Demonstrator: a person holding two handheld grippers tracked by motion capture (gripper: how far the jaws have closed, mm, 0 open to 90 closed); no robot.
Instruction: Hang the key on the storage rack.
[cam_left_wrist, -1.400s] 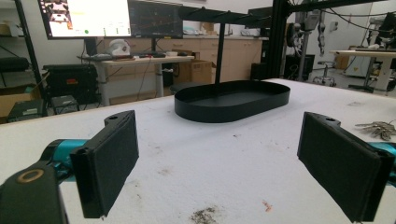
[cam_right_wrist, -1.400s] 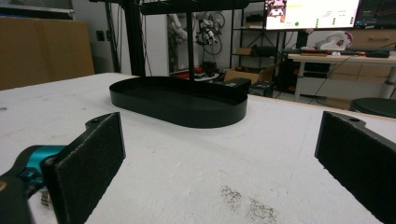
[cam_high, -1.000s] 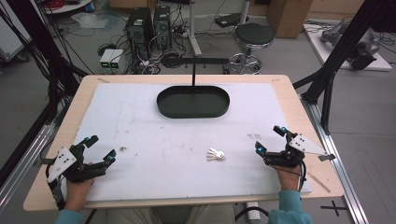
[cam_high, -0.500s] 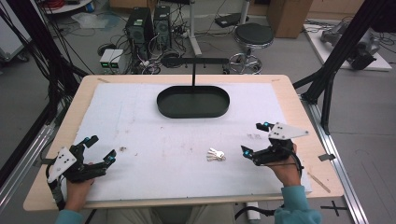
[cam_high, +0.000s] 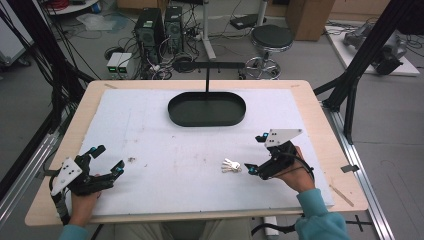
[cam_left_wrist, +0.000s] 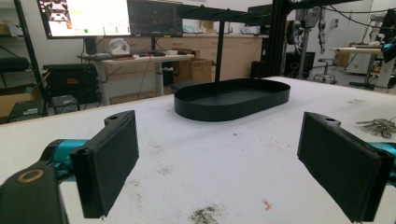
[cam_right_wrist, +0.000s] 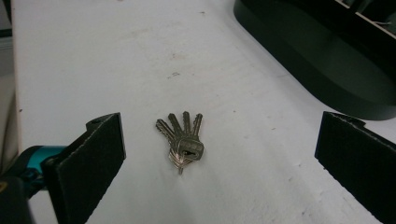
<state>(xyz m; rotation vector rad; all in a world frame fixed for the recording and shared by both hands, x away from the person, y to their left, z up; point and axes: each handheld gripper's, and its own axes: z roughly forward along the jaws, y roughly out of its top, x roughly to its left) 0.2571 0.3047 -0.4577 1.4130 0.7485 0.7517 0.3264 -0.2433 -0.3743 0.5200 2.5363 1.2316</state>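
White table top (cam_high: 165, 150) holds the keys (cam_high: 231, 166) at nine o'clock from the right gripper (cam_high: 255, 155), very near, its jaws spread wide.

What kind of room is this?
Probably a workshop or lab: computer towers and tangled cables sit on the floor behind the table, and a big screen glows above a desk.
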